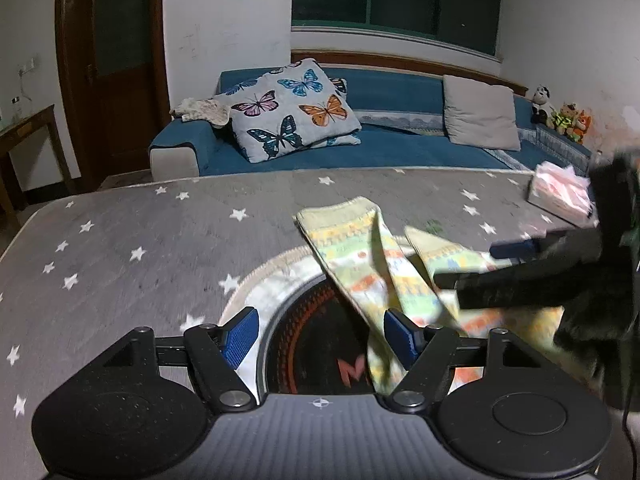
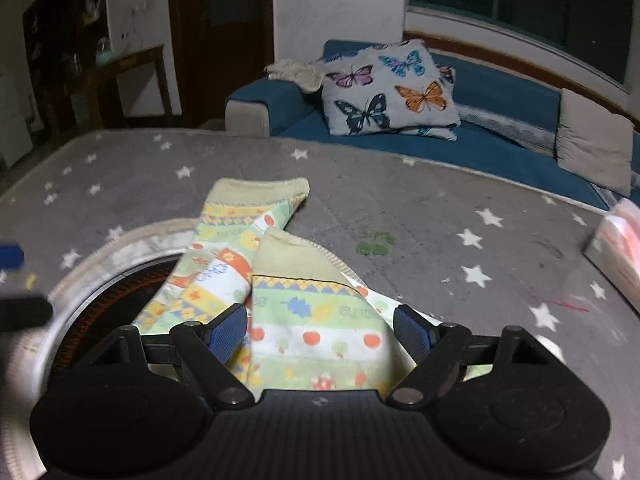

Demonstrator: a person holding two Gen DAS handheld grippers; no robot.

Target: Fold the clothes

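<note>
Two pale green patterned socks lie crossed on the grey star-print table. The far sock (image 1: 344, 236) (image 2: 240, 220) points away. The near sock (image 1: 432, 256) (image 2: 316, 312) overlaps it. My left gripper (image 1: 320, 334) is open, low over the table, its right pad touching the sock edge. My right gripper (image 2: 320, 330) is open, its fingers on either side of the near sock; it shows as a dark blurred shape in the left wrist view (image 1: 560, 276).
A round dark printed emblem (image 1: 316, 344) (image 2: 104, 292) lies under the socks. A pink tissue pack (image 1: 560, 192) (image 2: 616, 248) sits at the table's right. Beyond the table edge stands a blue sofa (image 1: 380, 148) with a butterfly cushion (image 1: 288, 108).
</note>
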